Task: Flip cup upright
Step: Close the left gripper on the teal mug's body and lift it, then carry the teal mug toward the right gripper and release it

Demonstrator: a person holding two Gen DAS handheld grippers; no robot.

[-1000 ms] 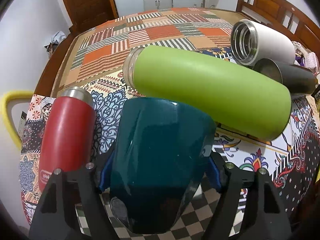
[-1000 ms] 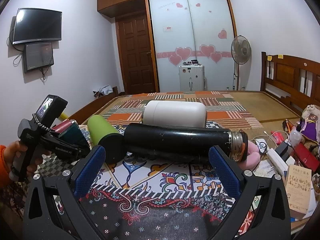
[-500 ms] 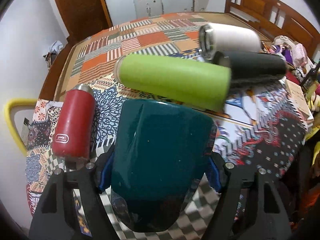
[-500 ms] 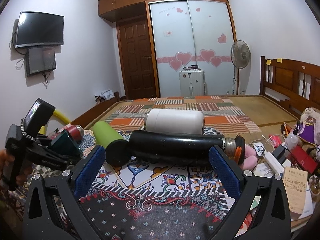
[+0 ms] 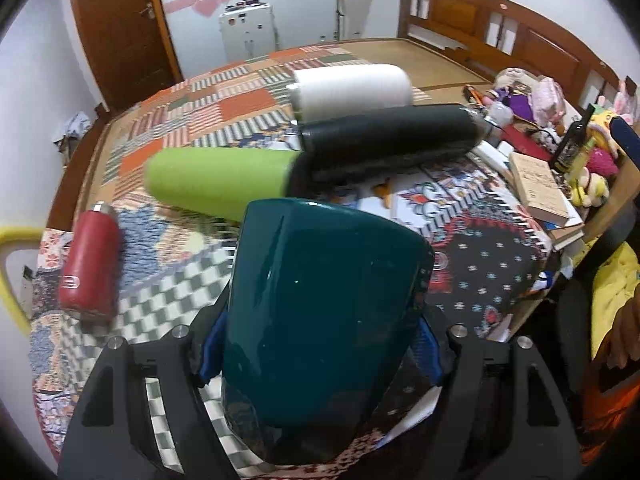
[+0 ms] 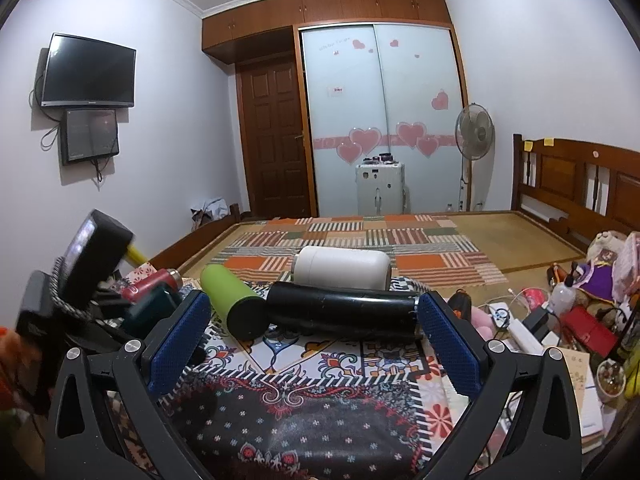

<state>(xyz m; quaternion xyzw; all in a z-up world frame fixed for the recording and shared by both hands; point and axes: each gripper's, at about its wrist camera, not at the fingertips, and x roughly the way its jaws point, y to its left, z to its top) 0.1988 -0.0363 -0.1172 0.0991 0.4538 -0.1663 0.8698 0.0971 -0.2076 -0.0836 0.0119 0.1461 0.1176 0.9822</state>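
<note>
My left gripper (image 5: 320, 344) is shut on a dark teal cup (image 5: 320, 304), which fills the middle of the left wrist view and is held above the patterned table cloth (image 5: 492, 256). Its flat end points away from the camera. In the right wrist view the teal cup (image 6: 150, 312) shows at the left, in the left gripper. My right gripper (image 6: 312, 340) is open and empty, low over the cloth, its blue pads (image 6: 178, 344) wide apart.
Four flasks lie on their sides on the table: red (image 5: 90, 264), green (image 5: 218, 180), black (image 5: 388, 136) and white (image 5: 352, 86). Books (image 5: 540, 192) and clutter crowd the table's right edge. A bed with a patchwork mat (image 6: 360, 240) lies beyond.
The left gripper has lifted and swung to the right with the teal cup; the flasks now sit farther off and lower-left in its view. The right gripper has dropped closer to the cloth.
</note>
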